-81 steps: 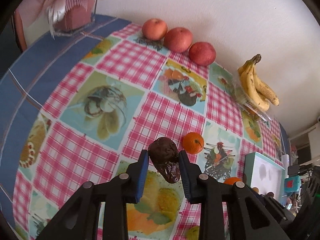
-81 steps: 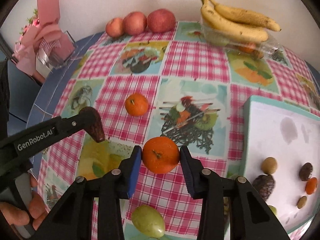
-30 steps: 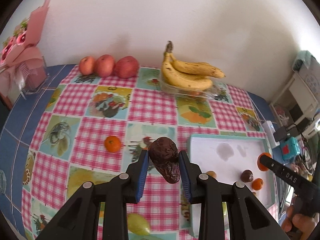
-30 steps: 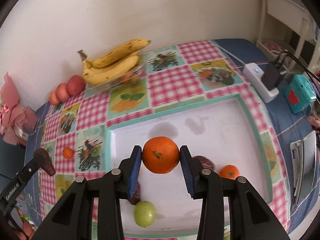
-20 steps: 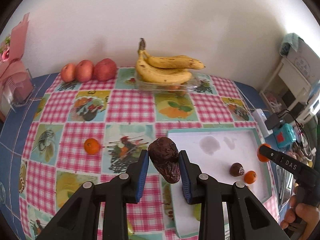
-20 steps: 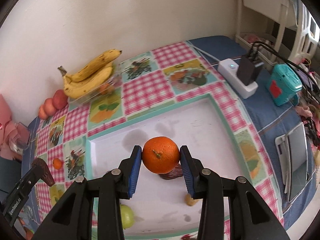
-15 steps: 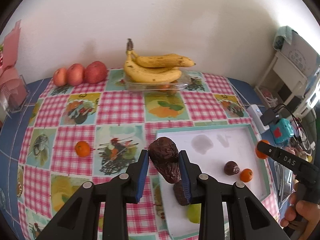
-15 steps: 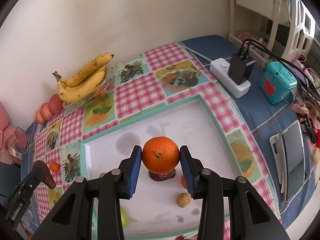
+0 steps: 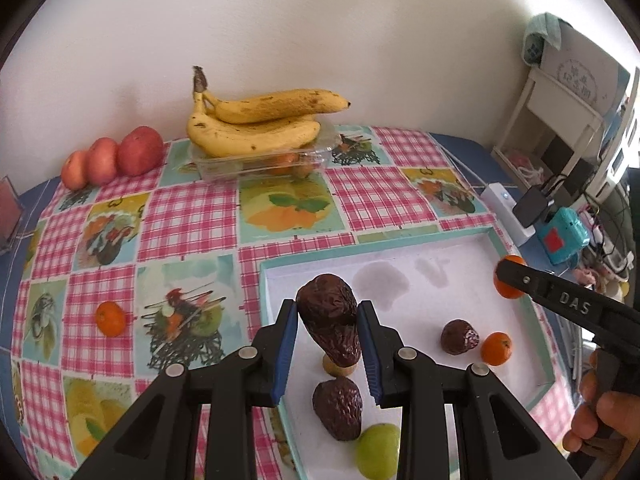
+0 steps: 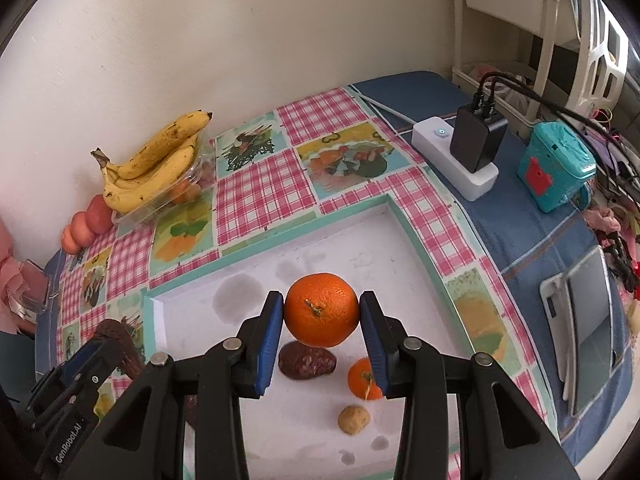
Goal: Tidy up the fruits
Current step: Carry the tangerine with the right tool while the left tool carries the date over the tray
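The left gripper (image 9: 327, 330) is clamped on a dark wrinkled avocado (image 9: 330, 316), its blue pads pressed against both sides, and it now hangs over the near-left part of the white tray (image 9: 448, 276), farther in than half a second ago, when it was just crossing the tray's teal rim. Below it in the tray lie a second dark avocado (image 9: 338, 408), a green fruit (image 9: 378, 456), a small tan fruit (image 9: 334, 368), a dark brown fruit (image 9: 459, 337) and a small tangerine (image 9: 496, 348). The right gripper (image 10: 321, 330) is closed on a larger orange (image 10: 321, 310), held above the tray's middle; against the previous frame the tray floor fills more of its view and the small tangerine shows more fully past its right finger. One tangerine (image 9: 110, 318) remains out on the checked tablecloth (image 9: 188, 224), well apart from the tray, with the bananas (image 9: 256, 124) and apples (image 9: 116, 156) by the wall.
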`<move>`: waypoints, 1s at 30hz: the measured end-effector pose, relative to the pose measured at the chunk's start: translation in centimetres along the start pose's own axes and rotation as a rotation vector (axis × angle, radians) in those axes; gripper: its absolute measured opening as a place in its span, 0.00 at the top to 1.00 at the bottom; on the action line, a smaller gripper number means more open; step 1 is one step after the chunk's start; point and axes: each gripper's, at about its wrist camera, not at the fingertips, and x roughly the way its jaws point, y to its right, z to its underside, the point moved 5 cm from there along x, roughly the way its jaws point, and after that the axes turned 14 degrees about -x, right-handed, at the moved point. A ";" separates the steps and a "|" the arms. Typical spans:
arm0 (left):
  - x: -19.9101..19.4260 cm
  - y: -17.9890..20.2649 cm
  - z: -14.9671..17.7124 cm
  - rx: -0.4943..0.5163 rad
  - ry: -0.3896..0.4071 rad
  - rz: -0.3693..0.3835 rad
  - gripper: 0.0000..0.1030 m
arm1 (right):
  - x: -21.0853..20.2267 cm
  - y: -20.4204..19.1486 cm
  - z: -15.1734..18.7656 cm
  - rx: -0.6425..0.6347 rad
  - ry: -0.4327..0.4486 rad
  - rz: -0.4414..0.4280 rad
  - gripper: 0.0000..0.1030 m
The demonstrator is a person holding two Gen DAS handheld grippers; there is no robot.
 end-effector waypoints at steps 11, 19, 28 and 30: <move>3.6 0.2 0.0 0.011 -0.003 -0.022 0.68 | 3.6 1.3 0.6 -0.014 -0.032 0.052 0.61; 5.0 -0.5 -0.4 -0.009 -0.026 -0.026 0.68 | 5.0 1.4 0.6 -0.042 -0.051 0.076 0.61; 6.5 -0.8 -0.3 -0.004 -0.057 -0.030 0.68 | 6.2 1.4 1.0 -0.058 -0.091 0.086 0.61; 6.7 -0.8 -0.3 -0.003 -0.066 -0.030 0.68 | 6.3 1.4 0.9 -0.060 -0.092 0.088 0.60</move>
